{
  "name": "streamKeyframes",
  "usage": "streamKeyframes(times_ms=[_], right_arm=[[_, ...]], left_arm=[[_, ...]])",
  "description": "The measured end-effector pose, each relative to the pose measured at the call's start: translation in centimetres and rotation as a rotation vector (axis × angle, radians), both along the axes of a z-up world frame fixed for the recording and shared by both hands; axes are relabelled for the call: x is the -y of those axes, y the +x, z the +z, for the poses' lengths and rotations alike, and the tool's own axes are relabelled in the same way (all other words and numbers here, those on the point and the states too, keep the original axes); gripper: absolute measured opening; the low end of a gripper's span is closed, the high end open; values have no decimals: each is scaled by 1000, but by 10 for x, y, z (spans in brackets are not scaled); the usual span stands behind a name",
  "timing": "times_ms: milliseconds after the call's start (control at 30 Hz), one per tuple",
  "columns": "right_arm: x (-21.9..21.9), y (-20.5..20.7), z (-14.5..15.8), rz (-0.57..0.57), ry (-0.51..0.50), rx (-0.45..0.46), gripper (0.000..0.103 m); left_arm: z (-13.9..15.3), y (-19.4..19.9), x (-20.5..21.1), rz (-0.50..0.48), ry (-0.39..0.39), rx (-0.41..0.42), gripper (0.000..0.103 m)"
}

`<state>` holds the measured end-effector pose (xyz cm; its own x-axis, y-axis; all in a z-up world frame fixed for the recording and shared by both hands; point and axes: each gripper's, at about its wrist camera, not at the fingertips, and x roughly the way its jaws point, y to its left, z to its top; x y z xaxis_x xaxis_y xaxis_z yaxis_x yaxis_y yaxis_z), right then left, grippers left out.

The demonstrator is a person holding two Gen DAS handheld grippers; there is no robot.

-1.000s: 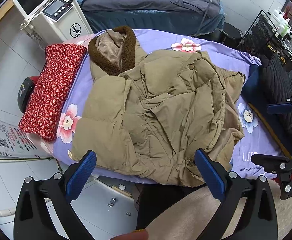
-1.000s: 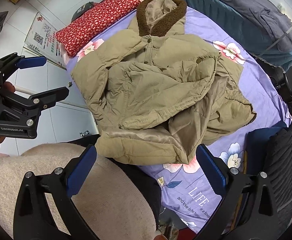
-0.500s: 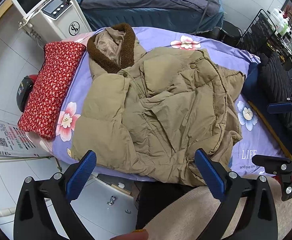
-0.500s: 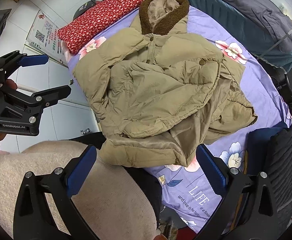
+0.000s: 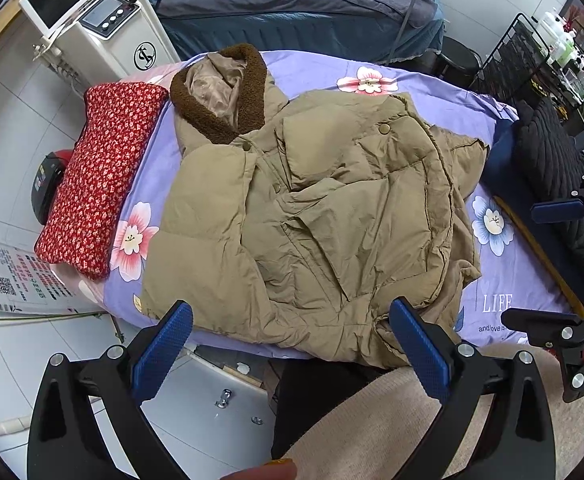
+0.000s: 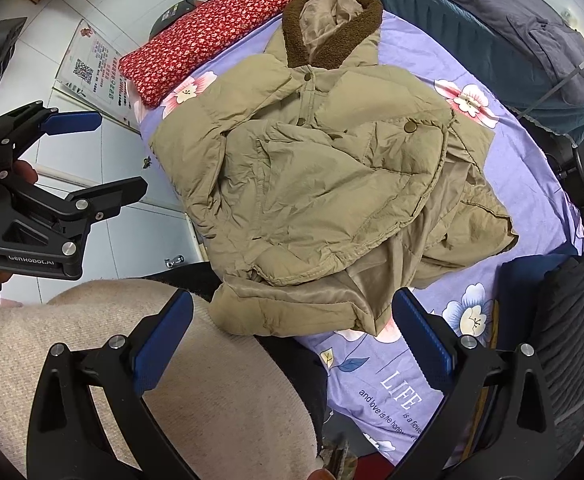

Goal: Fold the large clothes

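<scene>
A tan puffer jacket (image 5: 311, 208) with a brown fleece collar (image 5: 220, 92) lies crumpled on a purple flowered sheet (image 5: 491, 304); its near hem hangs over the bed's front edge. The same jacket (image 6: 315, 184) fills the right wrist view, its lining showing at the bottom. My left gripper (image 5: 290, 344) hovers open above the near hem, holding nothing. My right gripper (image 6: 292, 332) also stands open and empty over the hem. Each gripper shows at the side of the other's view: the right gripper (image 5: 567, 264) and the left gripper (image 6: 88, 156).
A red flowered cushion (image 5: 100, 172) lies along the bed's left side. A white machine with a screen (image 5: 92, 28) and a dark covered bed (image 5: 299, 4) stand behind. A black padded item (image 5: 559, 184) sits at right. My beige sleeve (image 6: 132, 368) crosses low.
Both grippers have drifted slightly, so the jacket sits a little lower and nearer in both views. The jacket itself has not been handled.
</scene>
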<state>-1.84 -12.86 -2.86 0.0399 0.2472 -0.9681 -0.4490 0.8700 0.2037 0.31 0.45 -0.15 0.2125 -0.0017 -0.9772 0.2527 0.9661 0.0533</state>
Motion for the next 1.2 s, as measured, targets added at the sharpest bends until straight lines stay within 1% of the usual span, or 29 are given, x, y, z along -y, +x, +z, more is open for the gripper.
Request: streamKeyframes(times_ms=[1200], right_arm=[[-7,-2,-5,25,2,-11,98]], left_arm=[[-7,0,-2,16,6,-16,97]])
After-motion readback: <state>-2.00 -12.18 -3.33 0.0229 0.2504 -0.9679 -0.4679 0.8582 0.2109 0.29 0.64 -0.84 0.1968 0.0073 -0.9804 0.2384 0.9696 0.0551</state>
